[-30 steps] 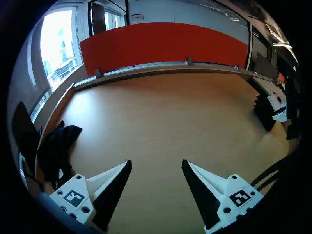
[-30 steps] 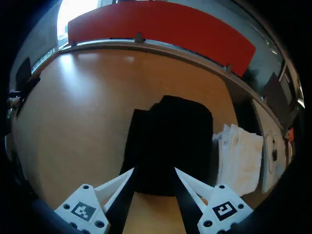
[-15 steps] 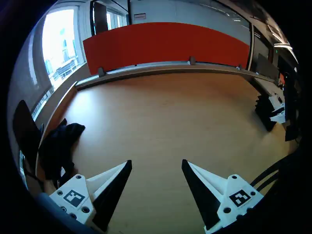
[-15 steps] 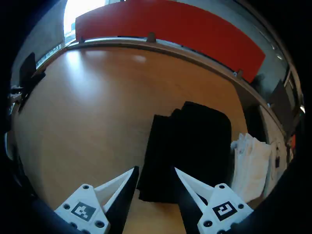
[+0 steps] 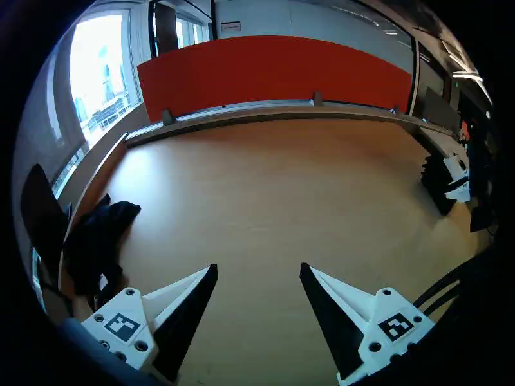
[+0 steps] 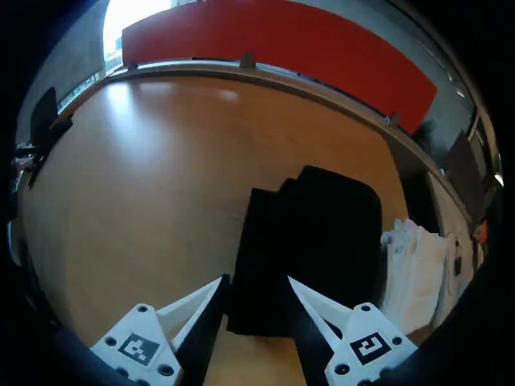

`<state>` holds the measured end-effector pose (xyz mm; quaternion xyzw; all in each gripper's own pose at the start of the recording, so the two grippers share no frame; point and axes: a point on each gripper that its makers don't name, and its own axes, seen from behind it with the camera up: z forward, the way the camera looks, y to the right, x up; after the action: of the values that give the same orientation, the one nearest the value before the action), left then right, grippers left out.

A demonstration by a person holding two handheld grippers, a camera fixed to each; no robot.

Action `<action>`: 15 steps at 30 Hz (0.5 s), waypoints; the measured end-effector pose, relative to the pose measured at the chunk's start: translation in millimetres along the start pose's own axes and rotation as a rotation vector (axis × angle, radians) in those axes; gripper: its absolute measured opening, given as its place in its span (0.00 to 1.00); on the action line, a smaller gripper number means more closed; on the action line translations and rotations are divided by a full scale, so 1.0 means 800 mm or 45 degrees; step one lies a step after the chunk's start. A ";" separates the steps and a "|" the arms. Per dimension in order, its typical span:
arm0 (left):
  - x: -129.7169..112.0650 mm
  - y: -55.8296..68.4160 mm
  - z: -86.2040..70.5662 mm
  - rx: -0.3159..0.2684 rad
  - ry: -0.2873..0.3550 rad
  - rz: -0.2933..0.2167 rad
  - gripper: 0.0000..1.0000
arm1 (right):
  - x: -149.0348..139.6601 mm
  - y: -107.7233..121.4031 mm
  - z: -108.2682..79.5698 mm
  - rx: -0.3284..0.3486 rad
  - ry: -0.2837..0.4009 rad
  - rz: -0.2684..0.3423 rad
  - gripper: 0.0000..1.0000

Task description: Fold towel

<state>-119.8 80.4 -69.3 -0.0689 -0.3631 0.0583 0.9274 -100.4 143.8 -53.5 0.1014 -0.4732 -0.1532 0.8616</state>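
— Where is the towel?

— In the right gripper view, the black towel (image 6: 322, 238) lies flat on the wooden table (image 6: 141, 186), folded into stepped layers. It sits just left of a pile of white cloth (image 6: 412, 276). How many layers it has I cannot count; the black swallows the edges.

— And the right gripper (image 6: 256, 277)?

— Its fingers stand apart over the towel's near edge, with dark cloth showing in the gap. Their dark inner faces merge with the fabric, so whether the tips touch it is hard to make out. Nothing is pinched between them.

— The left one?

— The left gripper (image 5: 258, 264) is spread wide above bare wood and holds nothing.

— Anything else?

— In the left gripper view, a dark bundle (image 5: 96, 244) slumps at the table's left edge; I cannot tell if it is cloth or a garment. At the far right there is a dark stack (image 5: 439, 186), small and bent by the lens, with something white beside it. A red partition (image 5: 277, 71) runs along the back, and its ends are cut off.
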 end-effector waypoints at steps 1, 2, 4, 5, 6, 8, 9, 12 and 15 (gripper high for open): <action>0.000 0.000 0.000 0.000 0.000 -0.001 0.95 | -0.001 0.000 0.000 -0.004 -0.001 0.000 0.49; 0.000 -0.001 0.000 0.001 0.000 -0.003 0.95 | -0.002 0.001 0.001 -0.008 -0.002 0.000 0.45; 0.000 -0.002 -0.001 0.002 0.000 -0.004 0.95 | -0.003 0.000 0.001 -0.008 -0.003 0.005 0.38; -0.001 -0.003 -0.001 0.002 0.000 -0.005 0.95 | -0.003 -0.001 0.001 -0.004 -0.003 0.008 0.36; -0.001 -0.003 -0.001 0.002 -0.001 -0.005 0.95 | -0.003 -0.002 0.002 0.000 -0.003 0.012 0.34; -0.001 -0.003 -0.001 0.003 -0.001 -0.004 0.95 | -0.002 -0.002 0.002 0.002 -0.002 0.018 0.32; -0.002 -0.003 -0.001 0.003 -0.002 -0.003 0.95 | -0.002 -0.003 0.002 0.003 -0.001 0.020 0.30; -0.001 -0.003 -0.001 0.002 -0.001 0.001 0.95 | -0.003 -0.005 0.003 0.008 -0.003 0.020 0.26; -0.001 -0.002 -0.001 0.001 0.000 0.001 0.95 | -0.002 -0.006 0.002 0.010 -0.001 0.024 0.26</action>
<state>-119.6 78.5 -70.4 -0.0685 -0.3632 0.0589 0.9273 -103.3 139.8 -55.1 0.1002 -0.4749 -0.1435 0.8625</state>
